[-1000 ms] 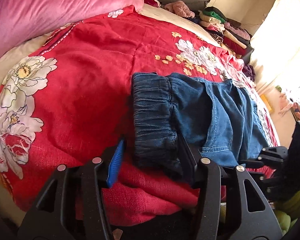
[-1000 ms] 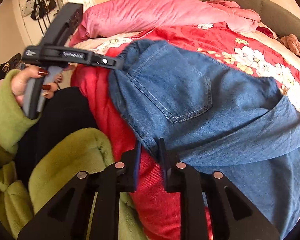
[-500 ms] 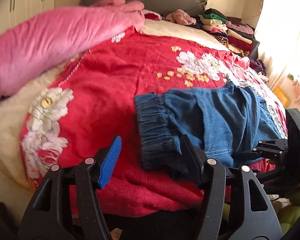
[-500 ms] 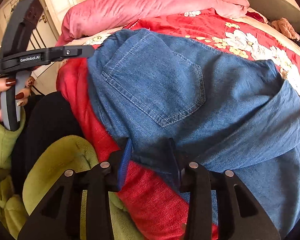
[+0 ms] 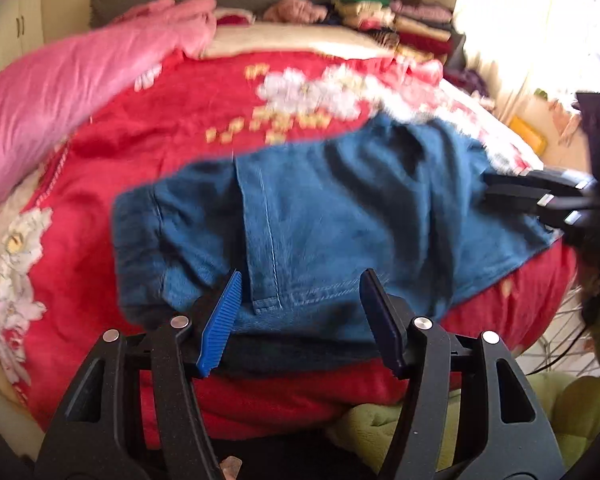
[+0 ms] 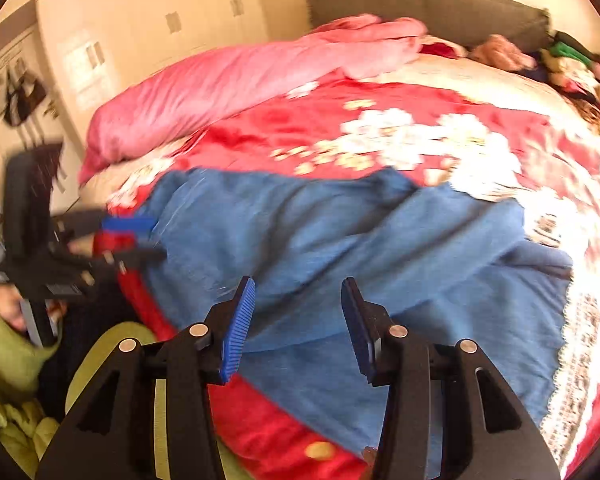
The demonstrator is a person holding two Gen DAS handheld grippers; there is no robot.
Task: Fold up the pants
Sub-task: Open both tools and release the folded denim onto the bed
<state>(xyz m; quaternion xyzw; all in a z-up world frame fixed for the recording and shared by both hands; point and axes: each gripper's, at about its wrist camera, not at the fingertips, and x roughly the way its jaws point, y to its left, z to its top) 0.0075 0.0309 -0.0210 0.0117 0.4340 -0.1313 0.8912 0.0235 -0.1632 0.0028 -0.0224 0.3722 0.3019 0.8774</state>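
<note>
2 tongs are hovering over the folded denim pants (image 5: 340, 208) lying on the red floral bedspread (image 5: 148, 132) (both views blurred). Left tongs (image 5: 300, 320) are gaping, gripping nothing; right tongs (image 6: 298, 326) are opening, pads clear of the denim.

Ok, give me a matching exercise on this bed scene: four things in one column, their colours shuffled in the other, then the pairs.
Things:
1. pants
2. bedspread
3. quilt
4. headboard

Colours:
A. pink
B. grey
C. blue denim
D. red with white flowers

Pairs: 1-C, 2-D, 3-A, 4-B
</note>
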